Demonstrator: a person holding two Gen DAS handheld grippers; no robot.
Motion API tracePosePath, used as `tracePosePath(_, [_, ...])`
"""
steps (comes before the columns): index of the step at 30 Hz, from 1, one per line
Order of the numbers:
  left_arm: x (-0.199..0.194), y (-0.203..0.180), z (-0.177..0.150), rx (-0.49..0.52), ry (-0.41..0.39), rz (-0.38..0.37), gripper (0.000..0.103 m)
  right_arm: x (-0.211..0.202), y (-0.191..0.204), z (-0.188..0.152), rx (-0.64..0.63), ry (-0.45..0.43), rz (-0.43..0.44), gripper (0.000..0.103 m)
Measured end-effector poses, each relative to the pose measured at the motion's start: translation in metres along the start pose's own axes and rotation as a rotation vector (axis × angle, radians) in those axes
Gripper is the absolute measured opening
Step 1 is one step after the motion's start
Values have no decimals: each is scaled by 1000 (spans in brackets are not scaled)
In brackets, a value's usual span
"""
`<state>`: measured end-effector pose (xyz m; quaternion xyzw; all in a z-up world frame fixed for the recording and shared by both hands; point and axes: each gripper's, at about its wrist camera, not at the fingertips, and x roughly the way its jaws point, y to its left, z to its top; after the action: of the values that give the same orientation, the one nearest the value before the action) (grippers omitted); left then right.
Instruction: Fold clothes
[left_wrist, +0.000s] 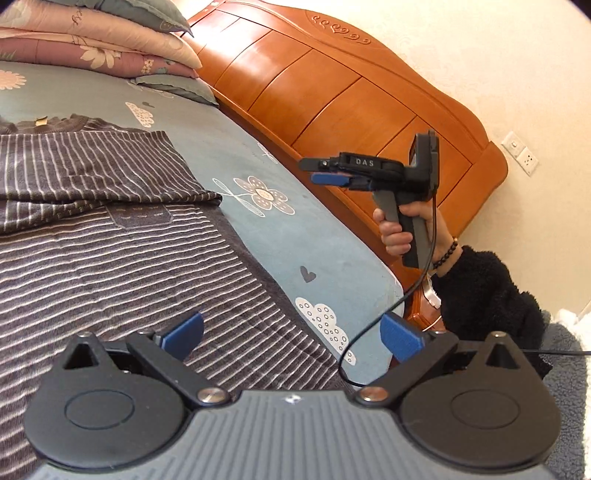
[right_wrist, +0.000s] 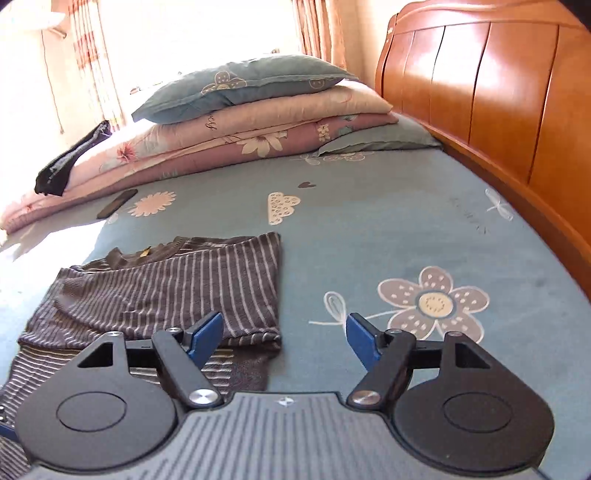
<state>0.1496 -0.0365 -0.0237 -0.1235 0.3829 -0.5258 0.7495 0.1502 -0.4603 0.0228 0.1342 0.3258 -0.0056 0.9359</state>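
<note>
**Bedroom fold in progress: striped top half doubled, both grippers lifted clear**

Blue patterned bedsheet (right_wrist: 369, 229) backs a grey striped top (left_wrist: 110, 258), which lies flat with one side already turned over onto its body; the folded flap (right_wrist: 177, 288) ends in a straight edge facing the wooden headboard (left_wrist: 332, 103). Left gripper (left_wrist: 291, 334) hangs directly over the lower part of the top, jaws wide apart and empty. Right gripper (right_wrist: 284, 339), seen from the left wrist held up in a hand (left_wrist: 397, 232) beside the bed's edge, also stands open with nothing between its fingers. The top runs lengthwise from its collar, near the stacked quilts (right_wrist: 221, 136), towards the person, so the left gripper looks the nearer for the next fold.
</note>
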Motion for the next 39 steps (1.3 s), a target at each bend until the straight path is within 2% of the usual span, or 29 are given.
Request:
tracePosePath(2, [-6, 9, -3, -41, -16, 84, 102, 6, -10, -15, 89, 6, 115, 80])
tracePosePath(5, [-8, 46, -7, -216, -28, 224, 102, 39, -14, -41, 241, 44, 266, 83])
tracePosePath(8, [-10, 81, -17, -388, -18, 337, 101, 81, -7, -70, 373, 156, 321, 83])
tracePosePath(10, [-19, 96, -28, -459, -36, 360, 101, 97, -2, -88, 410, 208, 311, 83])
tracePosePath(12, [-35, 103, -41, -508, -92, 316, 102, 88, -2, -99, 400, 179, 302, 81])
tracePosePath(15, [-53, 104, -57, -564, -132, 321, 102, 64, -8, -109, 417, 203, 298, 82])
tracePosePath(18, [-67, 96, -69, -608, -135, 345, 102, 36, -7, -121, 364, 254, 187, 85])
tracePosePath(21, [-78, 75, -66, -577, -129, 419, 101, 1, -3, -127, 350, 225, 182, 85])
tracePosePath(24, [-82, 54, -58, -515, -178, 466, 102, -27, 14, -124, 365, 181, 292, 91])
tracePosePath(26, [-77, 44, -56, -494, -195, 522, 102, -29, 33, -126, 337, 191, 327, 92])
tracePosePath(30, [-61, 37, -70, -481, -135, 606, 102, -20, 69, -145, 283, 253, 337, 92])
tracePosePath(33, [-58, 34, -92, -496, -91, 632, 102, -14, 77, -170, 298, 317, 325, 92])
tracePosePath(35, [-61, 28, -105, -466, -105, 625, 102, -13, 78, -187, 315, 343, 310, 92])
tracePosePath(39, [-65, 15, -126, -400, -118, 626, 102, -27, 83, -202, 288, 303, 280, 93])
